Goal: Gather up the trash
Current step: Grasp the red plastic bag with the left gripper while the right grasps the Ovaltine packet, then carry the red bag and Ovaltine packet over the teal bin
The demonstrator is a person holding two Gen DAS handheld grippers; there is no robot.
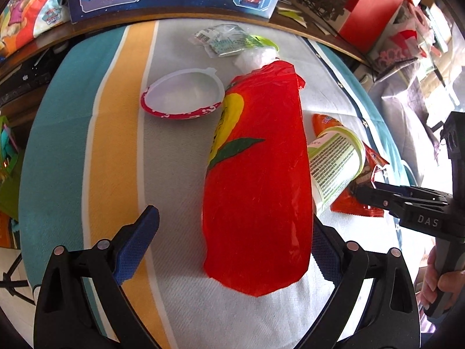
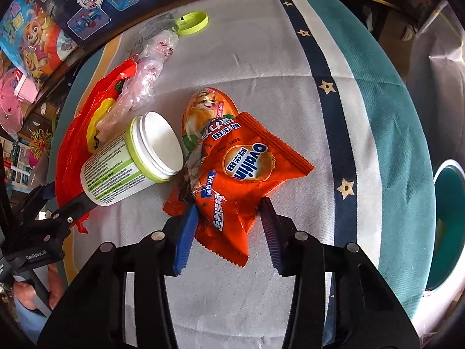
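Right wrist view, bottom centre: right gripper (image 2: pixel 226 226) straddles the lower corner of the orange Ovaltine wrapper (image 2: pixel 247 174). The blue pads sit on either side of the foil, the left one touching its crumpled edge, the right one at or just off the other edge; a firm pinch is not confirmed, so I log the jaws as part-closed around it, not yet clamped.

Left wrist view, bottom: left gripper (image 1: pixel 232 232) stands wide apart, with the near end of the flat red plastic bag (image 1: pixel 255 180) lying between the pads and neither pad pressing on it.

Judgement on the step in hand: both wrappers are thin and lie flat on the striped cloth (image 1: pixel 116 151). For a clean pick, close on a raised fold, not the flat sheet, and keep the tips from catching the cloth. The red bag will likely need gathering first.

Mid frame, right wrist view: a white jar with a green rim (image 2: pixel 130 163) lies on its side, mouth open, touching the Ovaltine wrapper; the inside looks empty. Behind the wrapper, an orange egg-shaped pack with a dog print (image 2: pixel 203 110).

Further up: crumpled clear plastic (image 2: pixel 148 72), then a green lid (image 2: pixel 193 23) near the top.

Left wrist view, upper left of centre: a red-rimmed cup (image 1: pixel 183 93), empty.

No bin identified with certainty.
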